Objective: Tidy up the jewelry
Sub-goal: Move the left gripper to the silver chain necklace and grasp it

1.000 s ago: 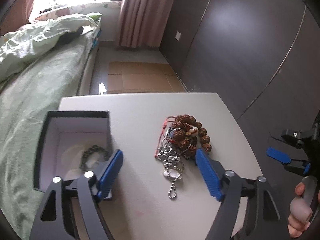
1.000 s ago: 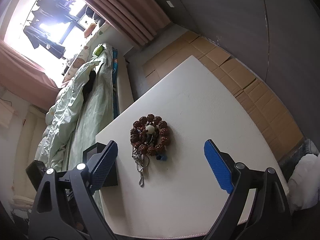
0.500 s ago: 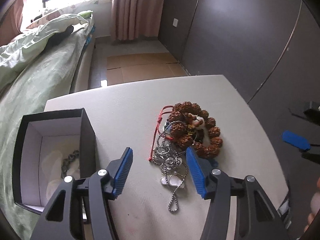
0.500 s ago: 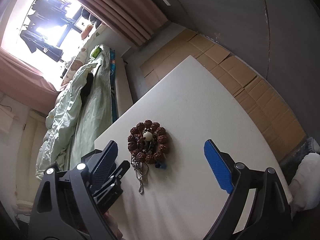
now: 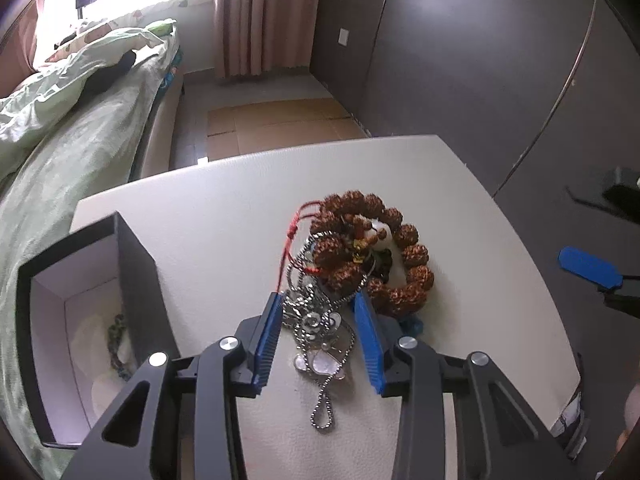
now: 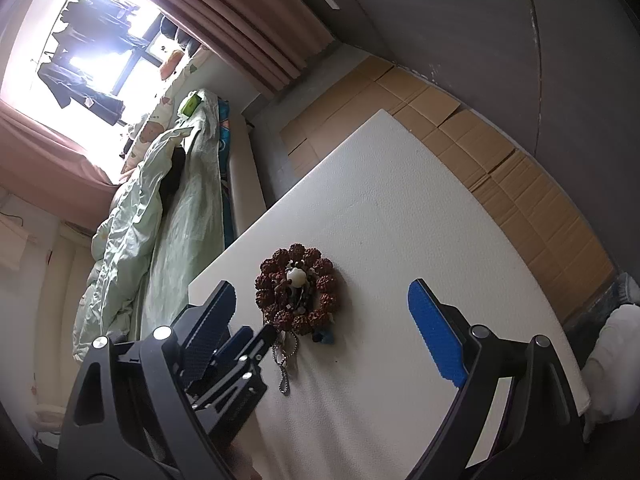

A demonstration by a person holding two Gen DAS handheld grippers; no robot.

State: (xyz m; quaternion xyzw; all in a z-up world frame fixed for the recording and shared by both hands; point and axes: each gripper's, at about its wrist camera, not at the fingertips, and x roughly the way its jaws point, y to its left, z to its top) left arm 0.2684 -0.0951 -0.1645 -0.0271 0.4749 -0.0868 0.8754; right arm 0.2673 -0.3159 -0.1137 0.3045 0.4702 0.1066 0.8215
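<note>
A pile of jewelry lies on the white table (image 5: 224, 216): a brown bead bracelet (image 5: 380, 248) with a red cord (image 5: 294, 236), and a silver ball chain (image 5: 320, 340) with pendants. My left gripper (image 5: 320, 300) is low over the table, its blue fingers (image 5: 270, 332) half closed on either side of the silver chain, with a gap still showing. The black jewelry box (image 5: 80, 320) stands open at the left with a dark chain (image 5: 116, 344) inside. My right gripper (image 6: 324, 320) is open and empty above the table; the bracelet (image 6: 298, 288) lies beyond it.
A bed with green bedding (image 5: 52, 120) runs along the table's left side. Cardboard (image 5: 276, 116) covers the floor beyond the far edge. A dark wardrobe wall (image 5: 460, 60) stands at the right. A small blue item (image 5: 412, 326) lies by the bracelet.
My left gripper has moved right from the box to the jewelry pile, lowered, and narrowed its fingers around the silver chain. The right gripper has stayed open, shifting only slightly.
</note>
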